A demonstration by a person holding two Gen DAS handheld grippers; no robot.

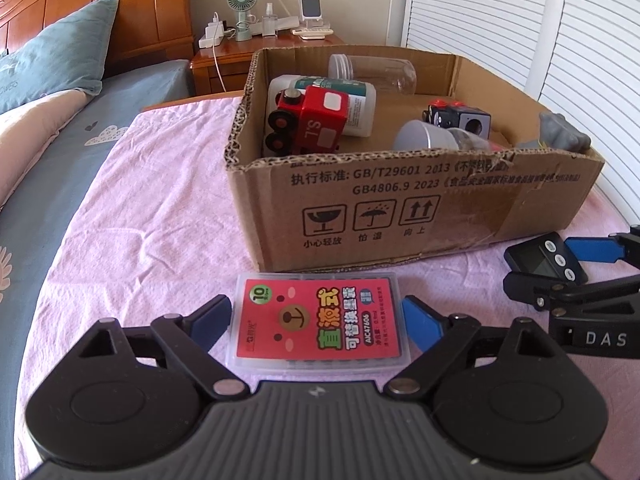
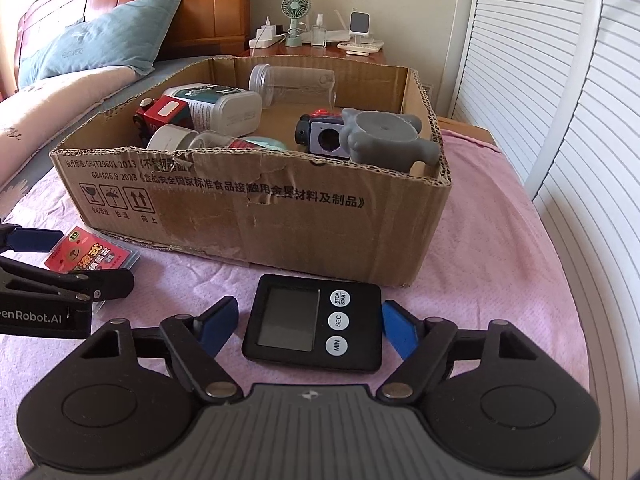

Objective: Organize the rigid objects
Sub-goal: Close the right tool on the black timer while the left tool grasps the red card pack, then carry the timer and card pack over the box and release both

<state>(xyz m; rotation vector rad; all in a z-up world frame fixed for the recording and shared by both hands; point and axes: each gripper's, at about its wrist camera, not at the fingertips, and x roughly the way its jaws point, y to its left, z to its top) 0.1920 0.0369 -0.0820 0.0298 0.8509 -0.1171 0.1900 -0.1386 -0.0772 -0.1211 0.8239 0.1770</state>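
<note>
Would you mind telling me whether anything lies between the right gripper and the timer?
Nothing visible does. The timer lies flat on the pink cloth between the open fingers of the right gripper, with the box beyond it.

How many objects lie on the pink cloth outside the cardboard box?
2: the red refill case between the left hand-held gripper fingers, and the black timer between the right hand-held gripper fingers. The box may hide others.

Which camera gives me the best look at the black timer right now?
The right wrist view: the timer lies flat on the pink cloth between the open right gripper's fingers, screen and buttons showing. The left wrist view catches only part of it at the right edge.
</note>
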